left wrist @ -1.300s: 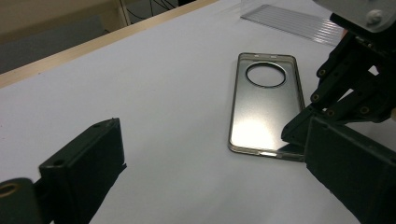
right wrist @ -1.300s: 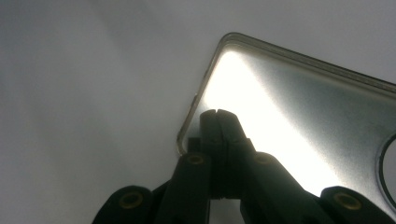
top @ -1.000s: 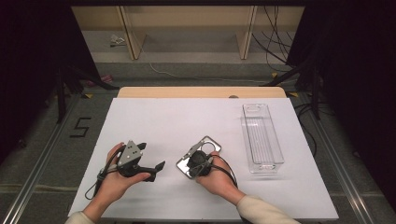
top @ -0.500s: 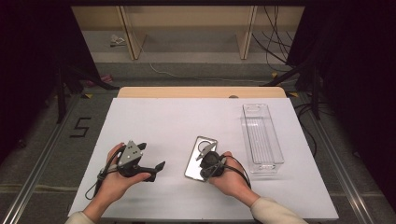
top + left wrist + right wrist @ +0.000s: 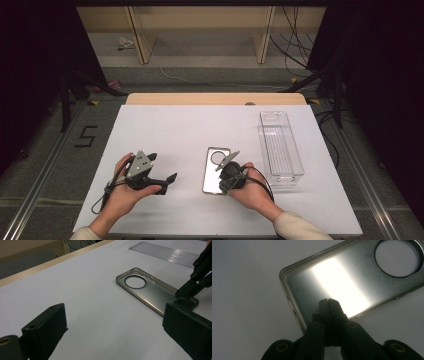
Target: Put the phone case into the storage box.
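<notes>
Phone case (image 5: pixel 216 170) lay flat mid-tabletop (image 5: pixel 170 130), left of the clear tray (image 5: pixel 280 145). Right gripper (image 5: pixel 328 300) had jaws closed together, tips over the case's near end; contact unclear. Left gripper (image 5: pixel 167 179) sat well apart, jaws wide, holding nothing.

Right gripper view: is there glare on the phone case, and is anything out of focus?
Right gripper view: a broad white glare band crosses the phone case, washing out its surface; the right gripper looks soft. High view: the phone case shows only a mild sheen.
</notes>
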`<state>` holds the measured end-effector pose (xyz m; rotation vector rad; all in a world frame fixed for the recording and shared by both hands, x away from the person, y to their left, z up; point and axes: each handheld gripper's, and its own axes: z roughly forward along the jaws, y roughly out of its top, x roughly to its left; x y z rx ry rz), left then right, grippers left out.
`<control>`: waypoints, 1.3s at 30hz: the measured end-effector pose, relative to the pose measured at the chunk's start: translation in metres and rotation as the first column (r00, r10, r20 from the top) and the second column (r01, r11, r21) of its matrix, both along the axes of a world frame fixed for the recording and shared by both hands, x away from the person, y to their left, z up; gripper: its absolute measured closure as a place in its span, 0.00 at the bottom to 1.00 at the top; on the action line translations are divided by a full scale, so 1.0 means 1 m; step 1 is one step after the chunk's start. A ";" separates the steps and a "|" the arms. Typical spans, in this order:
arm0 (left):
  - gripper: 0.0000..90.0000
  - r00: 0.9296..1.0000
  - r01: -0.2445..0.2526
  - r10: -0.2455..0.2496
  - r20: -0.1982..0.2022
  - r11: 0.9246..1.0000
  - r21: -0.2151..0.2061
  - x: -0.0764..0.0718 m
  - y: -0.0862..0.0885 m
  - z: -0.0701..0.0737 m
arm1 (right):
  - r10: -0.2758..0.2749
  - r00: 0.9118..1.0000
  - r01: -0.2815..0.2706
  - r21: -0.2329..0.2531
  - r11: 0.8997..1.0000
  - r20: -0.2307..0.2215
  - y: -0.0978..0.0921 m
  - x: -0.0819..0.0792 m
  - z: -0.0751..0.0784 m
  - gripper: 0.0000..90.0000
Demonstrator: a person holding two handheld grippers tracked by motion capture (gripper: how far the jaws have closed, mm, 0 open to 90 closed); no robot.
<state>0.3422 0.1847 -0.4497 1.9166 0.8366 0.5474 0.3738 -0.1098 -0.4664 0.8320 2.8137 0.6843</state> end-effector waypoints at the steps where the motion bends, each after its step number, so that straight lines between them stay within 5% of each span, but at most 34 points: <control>1: 0.05 1.000 0.000 0.000 0.000 1.000 0.000 0.000 0.000 0.000 | 0.001 1.000 -0.001 -0.004 1.000 0.000 0.000 0.000 0.000 1.00; 27: 0.06 1.000 -0.001 0.001 0.002 1.000 0.001 0.000 0.000 0.000 | 0.000 1.000 0.000 0.000 1.000 -0.001 -0.004 0.000 0.000 0.99; 34: 0.06 1.000 -0.003 0.003 0.003 1.000 0.001 0.000 0.001 0.001 | 0.001 0.999 -0.003 0.029 1.000 0.047 -0.005 0.001 0.009 0.86; 37: 0.06 1.000 -0.002 0.002 0.002 1.000 0.001 0.000 0.001 0.000 | 0.027 0.995 -0.030 0.030 0.999 0.100 -0.006 0.002 0.017 0.72; 39: 0.06 1.000 -0.001 0.001 0.003 1.000 0.000 0.000 0.000 0.001 | 0.069 0.983 -0.073 0.020 0.997 0.169 -0.006 0.005 0.020 0.59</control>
